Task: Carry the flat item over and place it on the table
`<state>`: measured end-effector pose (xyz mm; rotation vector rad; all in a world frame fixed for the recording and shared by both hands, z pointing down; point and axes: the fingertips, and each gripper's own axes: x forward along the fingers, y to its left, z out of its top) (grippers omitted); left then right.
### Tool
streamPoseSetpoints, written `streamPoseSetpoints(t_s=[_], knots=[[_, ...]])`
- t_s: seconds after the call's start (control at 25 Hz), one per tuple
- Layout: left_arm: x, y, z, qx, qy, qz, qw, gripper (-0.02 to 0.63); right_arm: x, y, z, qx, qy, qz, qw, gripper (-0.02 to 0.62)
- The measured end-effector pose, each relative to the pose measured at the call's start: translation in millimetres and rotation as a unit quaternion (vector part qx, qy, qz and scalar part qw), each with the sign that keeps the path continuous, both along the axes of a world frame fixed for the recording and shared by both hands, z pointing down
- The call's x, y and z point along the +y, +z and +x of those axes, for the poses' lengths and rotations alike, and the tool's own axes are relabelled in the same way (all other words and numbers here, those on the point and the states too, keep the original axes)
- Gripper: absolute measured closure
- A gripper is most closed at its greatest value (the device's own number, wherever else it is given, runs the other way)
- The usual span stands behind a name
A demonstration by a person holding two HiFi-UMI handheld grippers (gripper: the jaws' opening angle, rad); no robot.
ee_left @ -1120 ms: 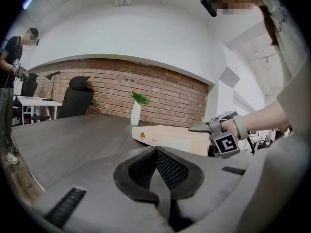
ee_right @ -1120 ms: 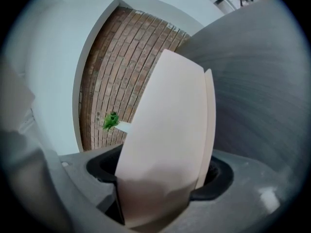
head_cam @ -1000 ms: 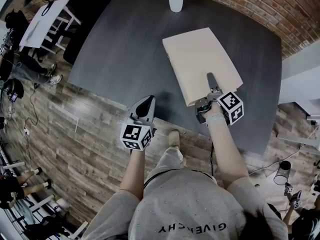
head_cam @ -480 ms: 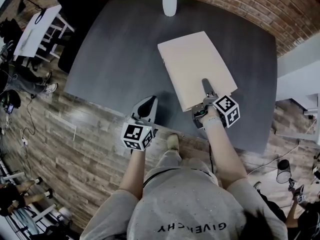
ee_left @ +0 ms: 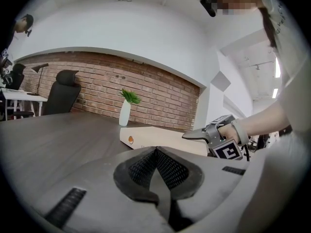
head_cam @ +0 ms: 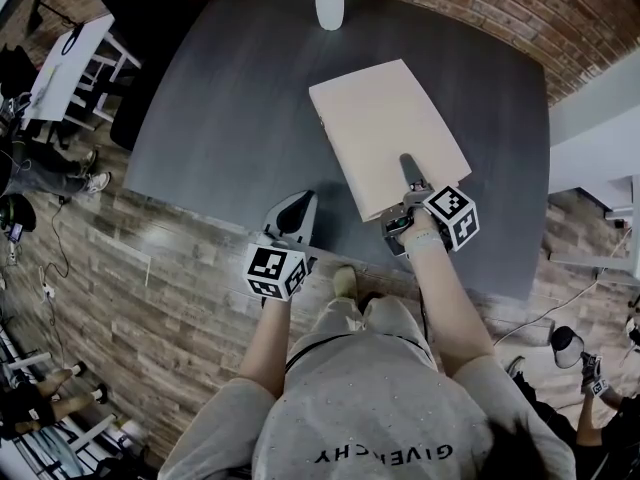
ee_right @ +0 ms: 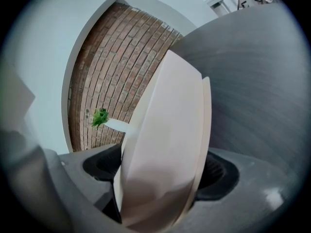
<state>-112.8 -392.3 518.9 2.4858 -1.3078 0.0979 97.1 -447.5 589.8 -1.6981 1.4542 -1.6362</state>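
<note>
**Flat item down on the counter, right fingers letting go**

The flat item point(head_cam: 385, 128), a pale beige slab, is lying on the dark grey counter point(head_cam: 230, 108), sitting toward 1 o'clock from the middle of the head view. Its long side is running from 5 o'clock up to 11 o'clock. The right gripper point(head_cam: 408, 178) is meeting the slab at its near edge, at the 5 o'clock end. Its fingers have just been opening and are now standing wide. The slab's edge is there between them, but the pads are not pressing on it. In the right gripper view the slab is filling the middle of the picture and reaching away over the counter. Whether that near edge is fully down cannot be told.

Over at 7 o'clock from the slab, the left gripper point(head_cam: 299, 204) is hovering at the counter's near edge and pointing to 12 o'clock. Its fingers are closed tip to tip and carrying nothing. From the left gripper view a small orange spot point(ee_left: 130, 140) is showing on the slab's side.

At 12 o'clock, on the far edge of the counter, a white vase point(head_cam: 329, 3) is standing upright with a green sprig in it, well apart from the slab.
</note>
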Motion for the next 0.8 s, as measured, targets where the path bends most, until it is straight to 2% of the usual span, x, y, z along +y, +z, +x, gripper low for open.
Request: streamPoseSetpoints(t_s=[0.48, 0.8], knots=[[12, -4, -4, 0.005, -0.017, 0.000, 0.9998, 0.607, 11, 1, -2, 0.022, -0.031, -0.025, 0.999, 0.121], [18, 0, 1, 0.008, -0.024, -0.004, 0.9997, 0.607, 15, 2, 0, 0.025, -0.048, -0.022, 0.998, 0.120]])
